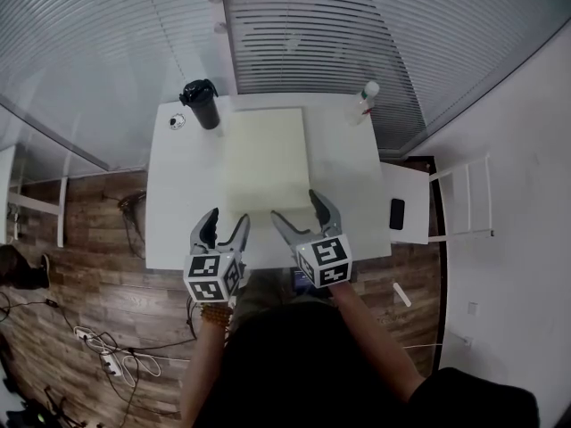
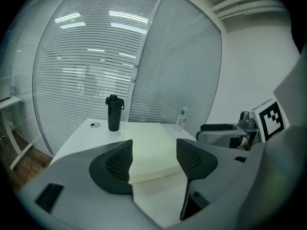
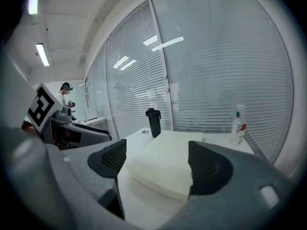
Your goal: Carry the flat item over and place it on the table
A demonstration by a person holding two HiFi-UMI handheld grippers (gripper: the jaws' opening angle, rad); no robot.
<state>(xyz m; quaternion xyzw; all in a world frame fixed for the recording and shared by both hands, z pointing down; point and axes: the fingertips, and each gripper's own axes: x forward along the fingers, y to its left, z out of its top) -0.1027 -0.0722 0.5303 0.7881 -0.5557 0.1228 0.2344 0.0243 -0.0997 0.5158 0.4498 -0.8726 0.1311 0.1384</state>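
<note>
A flat, pale cream slab (image 1: 263, 159) lies on the white table (image 1: 174, 203), reaching from its middle toward the far edge. The same slab (image 2: 153, 150) shows between the jaws in the left gripper view, and the slab (image 3: 163, 164) also in the right gripper view. My left gripper (image 1: 223, 227) hovers open just short of the slab's near left corner. Over the slab's near right edge, my right gripper (image 1: 302, 210) is open too. Neither holds anything.
A black tumbler (image 1: 201, 103) and a small round cap (image 1: 177, 121) stand at the table's far left. A clear bottle (image 1: 362, 103) stands at the far right. A white chair with a dark phone (image 1: 397, 213) on it is at the right. Cables lie on the wood floor.
</note>
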